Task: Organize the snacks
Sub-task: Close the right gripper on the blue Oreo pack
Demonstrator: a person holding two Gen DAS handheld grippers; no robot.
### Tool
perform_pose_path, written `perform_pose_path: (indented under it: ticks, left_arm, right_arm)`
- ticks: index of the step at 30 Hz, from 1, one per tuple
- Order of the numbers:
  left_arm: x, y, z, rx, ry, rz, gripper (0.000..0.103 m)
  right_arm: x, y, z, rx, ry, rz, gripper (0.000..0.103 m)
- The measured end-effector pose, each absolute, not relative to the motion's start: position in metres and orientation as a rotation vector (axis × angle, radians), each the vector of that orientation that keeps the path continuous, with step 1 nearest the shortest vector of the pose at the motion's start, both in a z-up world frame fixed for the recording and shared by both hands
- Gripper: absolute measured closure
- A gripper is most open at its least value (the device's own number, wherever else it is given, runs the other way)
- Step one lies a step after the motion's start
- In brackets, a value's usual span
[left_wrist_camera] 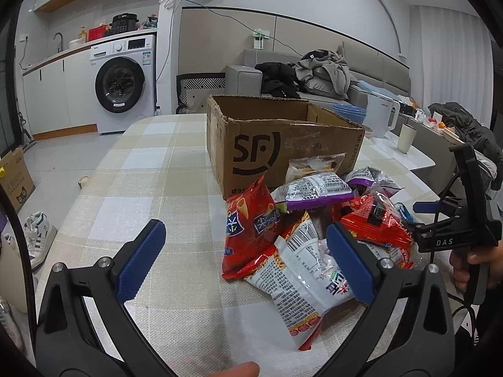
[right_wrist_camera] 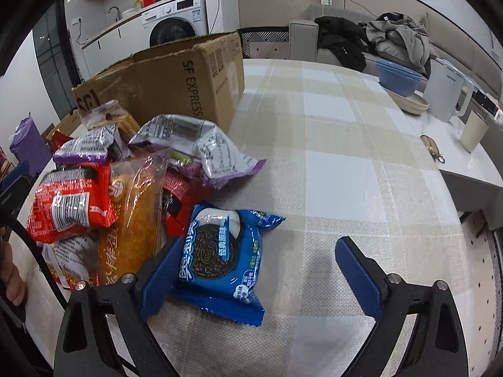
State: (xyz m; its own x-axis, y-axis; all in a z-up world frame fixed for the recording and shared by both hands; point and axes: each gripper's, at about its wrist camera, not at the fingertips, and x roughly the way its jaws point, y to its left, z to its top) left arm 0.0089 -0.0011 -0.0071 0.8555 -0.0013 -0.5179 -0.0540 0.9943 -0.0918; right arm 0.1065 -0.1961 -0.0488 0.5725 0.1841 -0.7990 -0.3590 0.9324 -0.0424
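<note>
A pile of snack bags lies on the checked tablecloth in front of an open-topped cardboard box. In the left wrist view a red cone-snack bag and a white bag lie nearest; my left gripper hovers open over them, gripping nothing. In the right wrist view a blue Oreo pack lies flat between the wide jaws of my right gripper, close against the left finger, while the right finger stands well off it. A red pack and an orange cake bag sit just left.
Blue bowls, a white kettle, a cup and keys stand at the table's far right. A person's hand holds the right tool. Bare tablecloth stretches right of the pile.
</note>
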Motion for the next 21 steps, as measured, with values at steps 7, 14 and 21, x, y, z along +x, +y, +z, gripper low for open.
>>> perform_pose_path:
  ticks: [7, 14, 21]
  left_arm:
    - [0.009, -0.001, -0.007, -0.104, 0.545, 0.026, 0.001]
    - [0.009, -0.001, -0.007, -0.105, 0.546, 0.028, 0.001]
    - [0.011, 0.002, -0.009, -0.110, 0.558, 0.043, 0.001]
  right_arm:
    - [0.103, -0.194, -0.052, -0.219, 0.924, 0.346, 0.027]
    - [0.096, -0.192, -0.048, -0.222, 0.909, 0.369, 0.057]
    - [0.091, -0.198, -0.038, -0.193, 0.853, 0.386, 0.058]
